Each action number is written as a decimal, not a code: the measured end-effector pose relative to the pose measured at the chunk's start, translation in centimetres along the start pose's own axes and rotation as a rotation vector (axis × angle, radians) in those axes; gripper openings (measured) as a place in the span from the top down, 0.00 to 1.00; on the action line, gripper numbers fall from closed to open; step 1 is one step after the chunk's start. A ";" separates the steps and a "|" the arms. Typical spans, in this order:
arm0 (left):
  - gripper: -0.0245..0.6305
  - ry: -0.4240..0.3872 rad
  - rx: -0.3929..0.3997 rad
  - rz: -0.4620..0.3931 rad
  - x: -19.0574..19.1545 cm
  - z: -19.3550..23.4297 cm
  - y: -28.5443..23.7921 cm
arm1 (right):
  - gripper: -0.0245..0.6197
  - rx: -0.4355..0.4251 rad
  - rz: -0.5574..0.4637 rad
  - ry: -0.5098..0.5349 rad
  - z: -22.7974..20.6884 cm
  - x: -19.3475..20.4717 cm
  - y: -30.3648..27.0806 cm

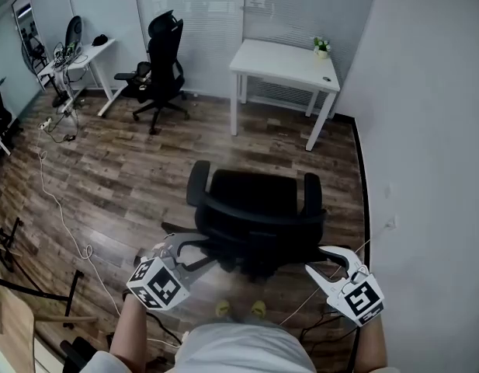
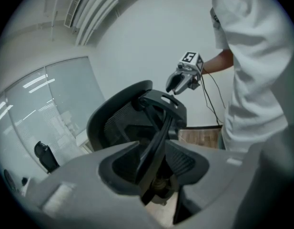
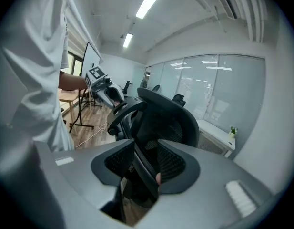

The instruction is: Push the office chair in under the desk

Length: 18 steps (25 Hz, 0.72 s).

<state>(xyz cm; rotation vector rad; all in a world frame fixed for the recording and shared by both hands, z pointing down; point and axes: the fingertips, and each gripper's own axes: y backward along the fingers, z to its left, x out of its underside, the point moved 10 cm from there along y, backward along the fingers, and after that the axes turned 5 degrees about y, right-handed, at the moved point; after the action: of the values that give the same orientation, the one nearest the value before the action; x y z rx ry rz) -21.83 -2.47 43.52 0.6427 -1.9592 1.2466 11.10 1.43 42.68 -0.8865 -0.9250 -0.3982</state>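
1. Nearest me, my left hand-held gripper (image 1: 194, 253) sits low at the left rear of the office chair (image 1: 258, 208). Its jaws stand apart, and a black bar of the backrest frame (image 2: 156, 142) runs between them. The pads do not seem to press on it.
2. My right hand-held gripper (image 1: 321, 263) mirrors it at the right rear. Its jaws are likewise apart around a frame bar, with no clamp that I can see. I judge that one gripper on each side keeps a push straight and stops the chair swivelling.
3. The chair stands directly before me, backrest toward me, with the seat and armrests facing the table. That lines it up to roll in.
4. Beyond it, a stretch of wooden floor (image 1: 130, 177) separates the chair from the table.
5. The white table (image 1: 282, 61) stands well apart by the far wall, with open space beneath it. A small potted plant (image 1: 322, 47) sits at its far right corner. The chair is not yet under it.
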 end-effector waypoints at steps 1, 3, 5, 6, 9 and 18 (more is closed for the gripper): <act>0.71 -0.023 0.009 0.031 0.1 0.0 -0.2 | 0.76 -0.015 0.025 0.023 -0.1 0.0 -0.1; 0.71 -0.082 0.028 0.109 0.3 -0.1 -0.8 | 0.76 -0.039 0.078 0.075 -0.1 0.0 -0.2; 0.70 -0.126 0.046 0.164 0.6 -0.2 -1.3 | 0.76 -0.051 0.110 0.110 -0.1 0.2 -0.4; 0.70 -0.133 0.053 0.175 0.6 -0.1 -1.4 | 0.76 -0.055 0.119 0.118 -0.2 0.3 -0.5; 0.70 -0.149 0.064 0.202 0.6 0.3 -1.6 | 0.76 -0.064 0.194 0.185 -0.1 0.6 -0.8; 0.70 -0.270 0.055 0.343 0.3 0.3 -2.4 | 0.76 -0.055 0.375 0.384 0.1 1.1 -1.9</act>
<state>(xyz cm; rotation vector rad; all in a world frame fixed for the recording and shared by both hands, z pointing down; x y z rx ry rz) -20.43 -3.73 44.99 0.5384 -2.3389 1.4866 10.44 0.41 44.56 -0.9694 -0.3847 -0.2569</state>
